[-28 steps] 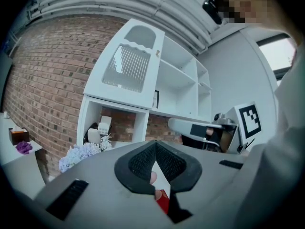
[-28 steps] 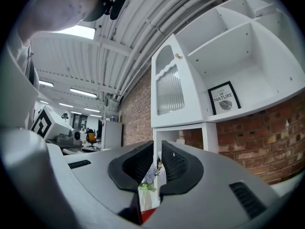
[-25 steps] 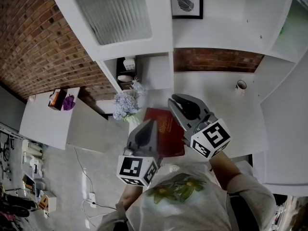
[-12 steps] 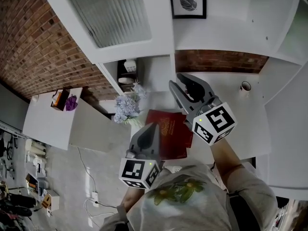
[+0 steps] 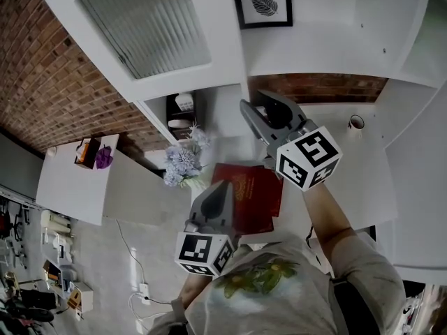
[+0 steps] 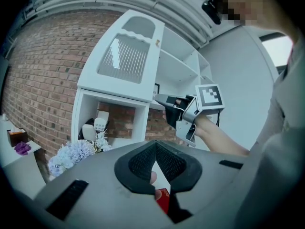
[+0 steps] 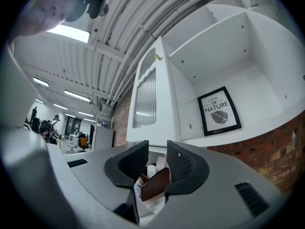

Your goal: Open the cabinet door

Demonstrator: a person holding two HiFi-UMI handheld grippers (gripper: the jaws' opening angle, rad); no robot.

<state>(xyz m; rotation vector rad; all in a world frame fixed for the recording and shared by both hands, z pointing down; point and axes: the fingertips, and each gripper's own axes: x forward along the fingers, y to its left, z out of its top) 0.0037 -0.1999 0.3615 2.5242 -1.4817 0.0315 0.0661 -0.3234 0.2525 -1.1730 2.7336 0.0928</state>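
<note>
Firstly, from the head, looking steeply down: cabinet door (image 5: pixel 150 26) with a ribbed pane up at the left, lying flush in its white frame. Right gripper (image 5: pixel 254 103) held up just below the door's lower right corner, fingers (image 5: pixel 253 123) spread with a clear gap and nothing between them. Left gripper (image 5: pixel 222 187) lower and nearer the body, over the edge of a red book (image 5: pixel 255 190) lying flat on the white surface (image 5: pixel 349 187), its fingers closed to a point. Left of the book, a bunch of pale flowers (image 5: pixel 180 162); farther right on the surface, a small mug (image 5: pixel 355 122); at the top, a framed picture (image 5: pixel 262 2). Next, along the left gripper: pads meeting at their far tips, only a thin wedge of gap nearer the camera, gripping nothing, with a sliver of the red book showing through that wedge. Beyond, the cabinet door high at left of centre, closed against its frame, and the right gripper out to the right of it, clear of the door. Lastly, along the right gripper: fingers standing apart, holding nothing; low in the gap, a dark red-brown flat shape and some white items, too unclear to name. Door straight ahead above the fingers, upright, small knob (image 7: pixel 157 57) at its upper right corner, untouched.
</note>
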